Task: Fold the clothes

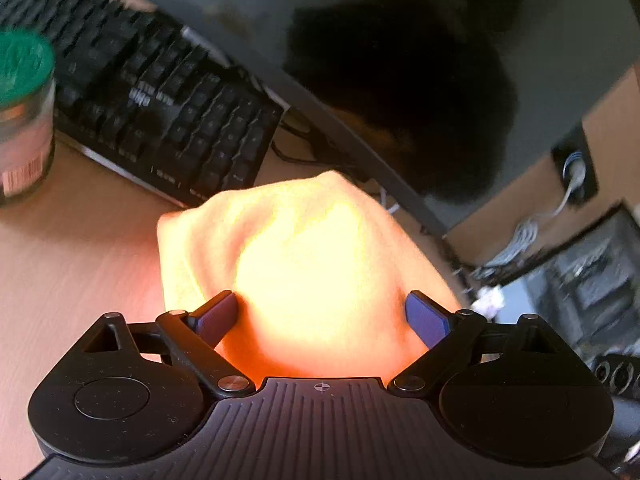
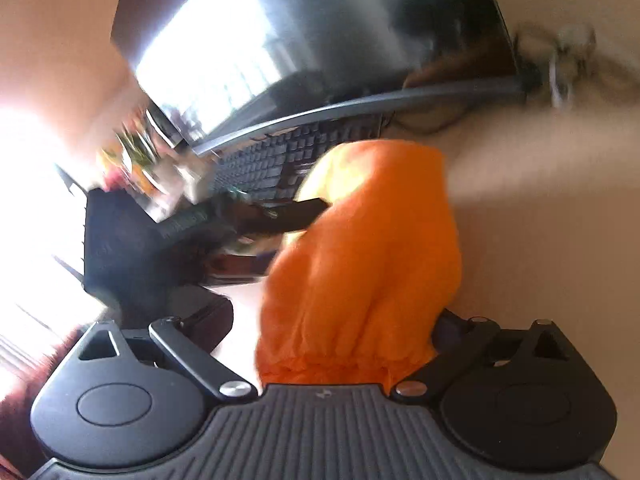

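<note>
The orange garment (image 1: pixel 304 264) is bunched into a soft mound on the counter (image 1: pixel 80 248), just in front of the black keyboard (image 1: pixel 160 100) and the dark monitor (image 1: pixel 440 60), and both tools are in among it. The left tool (image 1: pixel 322 312) stands wide apart, its blue pads (image 1: pixel 424 316) flanking the cloth, which bulges between them; they seem to rest against the fabric rather than pinch it, so I read it as released, not gripping. The right tool (image 2: pixel 332 320) has the cloth draped up over its middle, a gathered hem lying across its body; the right-hand finger is buried under fabric, so whether this one is clamped or loose I cannot tell. Its view is smeared with motion, and the left tool shows there as a dark shape (image 2: pixel 180 224) reaching into the far side of the cloth. To my eye the folding has hardly taken shape: the garment is a heap with no flat panel or clean crease. The next move calls for finding an edge or corner, taking it firmly and spreading the cloth flat on the open counter, clear of the keyboard. The one container is a glass jar (image 1: pixel 24 128) with a green lid (image 1: pixel 24 64) at the counter's left, lid on; its contents are too blurred to name.
</note>
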A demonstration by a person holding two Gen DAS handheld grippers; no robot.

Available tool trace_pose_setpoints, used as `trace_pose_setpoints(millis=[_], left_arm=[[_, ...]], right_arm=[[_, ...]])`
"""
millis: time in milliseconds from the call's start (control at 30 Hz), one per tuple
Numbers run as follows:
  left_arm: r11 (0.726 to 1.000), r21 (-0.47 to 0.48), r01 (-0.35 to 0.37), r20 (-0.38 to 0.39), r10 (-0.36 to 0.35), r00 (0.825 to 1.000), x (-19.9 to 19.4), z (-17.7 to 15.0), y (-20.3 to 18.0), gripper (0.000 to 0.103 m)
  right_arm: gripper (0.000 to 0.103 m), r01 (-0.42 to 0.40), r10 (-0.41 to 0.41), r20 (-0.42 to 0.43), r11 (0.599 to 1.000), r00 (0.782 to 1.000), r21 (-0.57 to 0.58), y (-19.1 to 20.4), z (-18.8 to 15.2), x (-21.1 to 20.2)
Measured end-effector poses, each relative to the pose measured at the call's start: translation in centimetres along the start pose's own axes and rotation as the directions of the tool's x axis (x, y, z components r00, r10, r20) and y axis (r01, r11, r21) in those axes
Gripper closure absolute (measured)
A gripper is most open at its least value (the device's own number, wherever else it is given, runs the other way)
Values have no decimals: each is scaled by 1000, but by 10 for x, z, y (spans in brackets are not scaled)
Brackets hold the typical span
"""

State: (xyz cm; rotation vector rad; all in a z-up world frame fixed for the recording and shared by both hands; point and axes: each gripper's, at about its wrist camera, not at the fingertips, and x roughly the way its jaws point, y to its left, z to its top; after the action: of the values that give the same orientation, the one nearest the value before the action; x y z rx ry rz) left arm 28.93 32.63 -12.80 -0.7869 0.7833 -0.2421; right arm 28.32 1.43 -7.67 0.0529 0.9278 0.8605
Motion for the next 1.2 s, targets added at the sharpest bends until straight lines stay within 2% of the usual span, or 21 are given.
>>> trace_pose_setpoints(millis=[33,67,100,167,300,400,467,500,600,667,833,900,1033,1133,1200], left_arm=[[1000,6,-13,3,12,1000,1,-1,1,9],[999,21,-25,3,25,1000,2,-2,0,9],[998,47,-36,0,36,999,2,-4,-3,10],[995,83,-50,15,49,999,-4,-5,-12,11],[986,157,-48,154,23,988,-36,1,-42,11],[973,229,18,216,-68,974,-46,11,-67,9],[962,263,75,180,-125,976,-33,18,-75,9],[962,261,77,151,-120,981,-21,20,-74,9],[976,220,5,39,-14,999,31,22,-58,9],[981,191,-40,-12,43,999,59,19,-41,11],[981,192,-41,-21,46,999,68,22,-38,10],[977,210,-37,-29,44,999,70,22,-38,10],[955,295,-37,-41,51,998,74,19,-41,8],[949,313,-36,-46,53,998,73,18,-42,8],[957,291,-16,-51,33,998,72,21,-38,8]], right_arm=[[4,104,-105,-7,992,994,-78,3,-1,5],[2,212,-217,-16,964,976,-162,4,-7,14],[0,269,-280,-20,938,960,-219,4,-15,23],[0,259,-268,-15,944,963,-204,4,-22,26],[0,258,-265,-17,951,964,-172,7,-26,27],[0,263,-269,-12,952,963,-158,13,-31,27],[0,274,-278,-3,948,961,-164,21,-32,28],[0,282,-286,3,944,958,-169,21,-29,32],[0,302,-304,18,933,952,-195,24,-23,39],[0,307,-304,49,929,951,-207,29,-17,31],[0,244,-200,214,948,956,-204,44,-3,-8],[0,238,-188,203,935,961,-263,53,-4,2],[0,262,-255,66,909,965,-323,59,-18,52],[0,312,-307,74,876,949,-369,69,-26,67],[0,314,-310,71,876,948,-367,70,-24,67]])
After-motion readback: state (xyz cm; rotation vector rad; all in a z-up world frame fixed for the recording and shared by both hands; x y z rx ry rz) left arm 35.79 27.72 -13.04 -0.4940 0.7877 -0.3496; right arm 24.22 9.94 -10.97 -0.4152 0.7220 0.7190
